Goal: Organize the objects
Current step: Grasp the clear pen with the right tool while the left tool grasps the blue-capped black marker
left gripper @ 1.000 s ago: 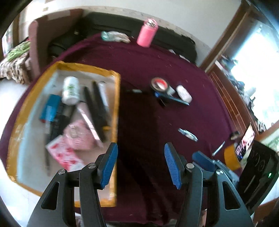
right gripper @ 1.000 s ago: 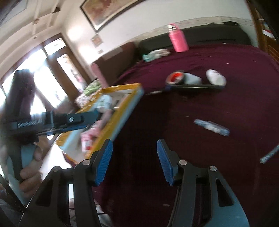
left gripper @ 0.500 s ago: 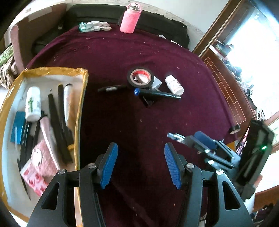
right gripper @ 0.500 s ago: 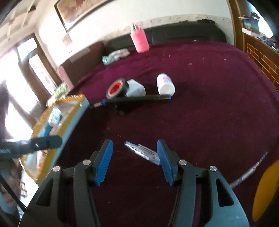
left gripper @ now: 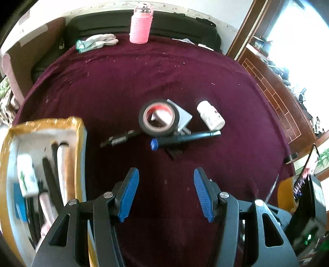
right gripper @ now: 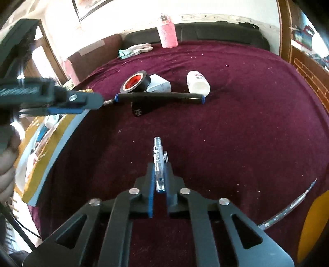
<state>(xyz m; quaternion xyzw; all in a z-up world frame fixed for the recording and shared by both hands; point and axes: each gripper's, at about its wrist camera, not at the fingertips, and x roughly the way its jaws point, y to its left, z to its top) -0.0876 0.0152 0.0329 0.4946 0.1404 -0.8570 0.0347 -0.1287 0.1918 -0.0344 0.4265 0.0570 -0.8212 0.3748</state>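
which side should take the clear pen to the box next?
Right. The right hand-held gripper is already shut on the clear pen. The left hand-held gripper is open and empty near the box.

home living room, framed picture [right gripper: 90, 8] on wall, dark sofa [right gripper: 205, 33], wooden door [left gripper: 244, 26]

A matt maroon cloth [right gripper: 236, 127], napped and flecked with pale lint, covers the table. A clear glossy plastic pen [right gripper: 158, 164] sits between blue ribbed pads [right gripper: 151, 184] on matt black plastic fingers with bright metal rivets [right gripper: 134, 191]. The black tape roll [left gripper: 159, 117] shines smoothly; the white bottle [left gripper: 210, 118] looks like glossy plastic. The pink flask [left gripper: 141, 25] wears a knitted-looking sleeve under a metal cap. The box [left gripper: 80, 131], blurred, seems to be cardboard wrapped in shiny yellow tape.
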